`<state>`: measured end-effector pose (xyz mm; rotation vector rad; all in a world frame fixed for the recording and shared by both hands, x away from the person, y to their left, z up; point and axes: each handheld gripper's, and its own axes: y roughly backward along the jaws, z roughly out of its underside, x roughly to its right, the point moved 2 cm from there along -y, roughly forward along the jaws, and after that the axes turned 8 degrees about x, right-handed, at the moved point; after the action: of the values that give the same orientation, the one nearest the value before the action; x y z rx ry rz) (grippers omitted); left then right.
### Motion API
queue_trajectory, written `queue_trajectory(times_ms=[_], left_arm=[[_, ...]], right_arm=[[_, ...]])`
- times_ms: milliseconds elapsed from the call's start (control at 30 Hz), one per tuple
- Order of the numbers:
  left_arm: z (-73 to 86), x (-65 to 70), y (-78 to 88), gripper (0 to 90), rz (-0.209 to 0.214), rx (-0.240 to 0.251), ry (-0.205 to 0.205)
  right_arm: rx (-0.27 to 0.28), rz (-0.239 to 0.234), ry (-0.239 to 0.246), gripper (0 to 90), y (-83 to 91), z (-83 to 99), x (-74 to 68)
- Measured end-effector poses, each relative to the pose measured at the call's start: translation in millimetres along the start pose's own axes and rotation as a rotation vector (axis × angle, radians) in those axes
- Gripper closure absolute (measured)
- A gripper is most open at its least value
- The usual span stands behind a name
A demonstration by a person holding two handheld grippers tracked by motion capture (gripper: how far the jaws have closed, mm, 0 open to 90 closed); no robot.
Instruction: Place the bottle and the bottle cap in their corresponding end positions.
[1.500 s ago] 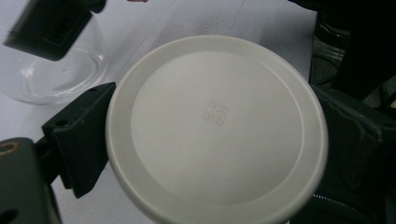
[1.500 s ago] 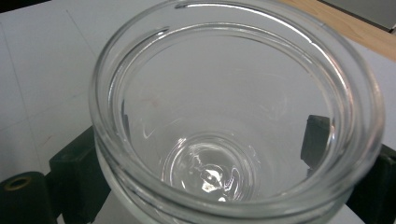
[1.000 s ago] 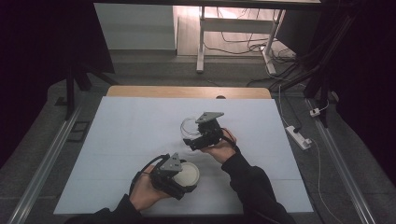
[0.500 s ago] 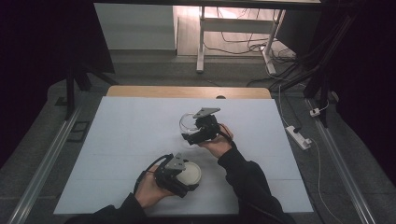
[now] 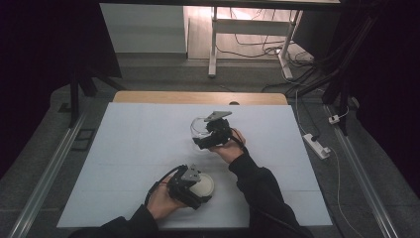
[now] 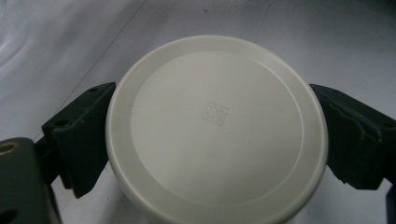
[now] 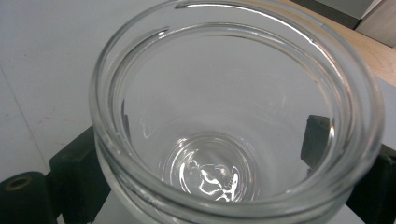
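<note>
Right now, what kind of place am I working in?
Probably a lab recording station, not a home: a white-covered table hemmed by dark curtains, loose cables on the floor beyond, and a power strip beside the table.

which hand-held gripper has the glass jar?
The right hand-held gripper, farther up the table, grips the clear jar; the left one grips the cream lid.

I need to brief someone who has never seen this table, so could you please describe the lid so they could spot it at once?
Start from the white table and go to its near edge. There the left hand-held gripper grips a round cream lid by its sides. It is flat and opaque, unlike the clear glass jar held farther back in the right hand-held gripper.
</note>
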<state>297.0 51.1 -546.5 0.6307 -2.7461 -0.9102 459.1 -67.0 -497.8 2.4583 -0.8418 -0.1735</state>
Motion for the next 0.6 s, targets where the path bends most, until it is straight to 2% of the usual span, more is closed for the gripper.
queue_trajectory(times_ms=[600], left_arm=[[5.0, -5.8, -10.4, 7.7, -0.029, -0.052, 0.004]], right_arm=[[-0.002, 0.007, 0.018, 6.6, -15.1, 2.7, 2.1]])
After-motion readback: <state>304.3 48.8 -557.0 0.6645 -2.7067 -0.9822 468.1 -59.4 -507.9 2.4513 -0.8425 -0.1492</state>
